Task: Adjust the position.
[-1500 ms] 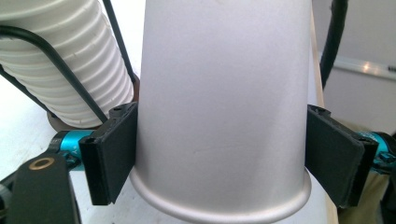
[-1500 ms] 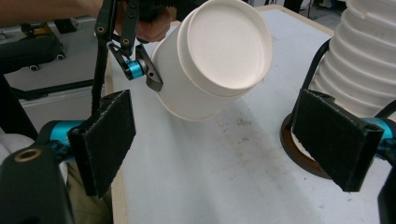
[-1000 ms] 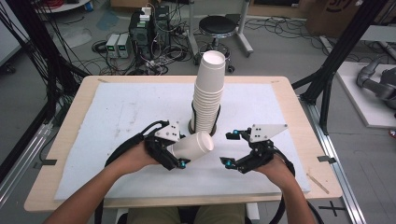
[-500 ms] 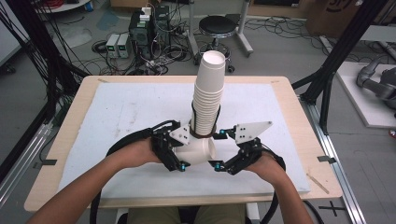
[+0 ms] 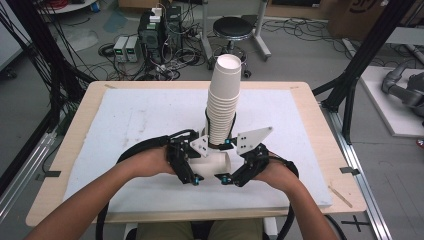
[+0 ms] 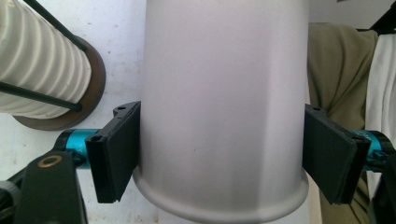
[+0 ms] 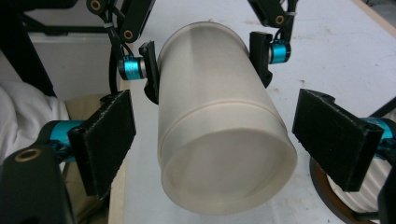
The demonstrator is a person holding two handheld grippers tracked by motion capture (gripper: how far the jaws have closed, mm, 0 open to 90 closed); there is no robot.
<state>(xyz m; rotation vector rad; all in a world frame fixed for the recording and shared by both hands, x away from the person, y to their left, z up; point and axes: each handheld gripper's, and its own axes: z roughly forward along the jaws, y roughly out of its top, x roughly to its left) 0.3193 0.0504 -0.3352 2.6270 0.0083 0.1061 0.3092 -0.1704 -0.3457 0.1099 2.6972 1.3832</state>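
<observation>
The left hand-held gripper [image 5: 192, 167] is clamped on a single white paper cup [image 5: 215, 161], its black pads [image 6: 114, 151] pressed flat against the cup's two sides near the rim. The cup lies on its side in that grip, raised just above the white tabletop [image 5: 125, 120], close to the person's edge and right in front of the tall stack of paper cups [image 5: 223, 97]. That stack stands upright in a thin wire holder on a dark round base [image 6: 88, 88], a little beyond the held cup. The right hand-held gripper [image 5: 235, 167] faces the cup's bottom end; its jaws stand open, one on either side of the cup, and in the right gripper view there is a clear gap between each pad [image 7: 105, 140] and the cup wall [image 7: 219, 140]. Both hands sit close together, the two grippers nearly meeting around the cup. Past the tabletop, a stool [image 5: 231, 27] and tangled cables lie on the floor.
</observation>
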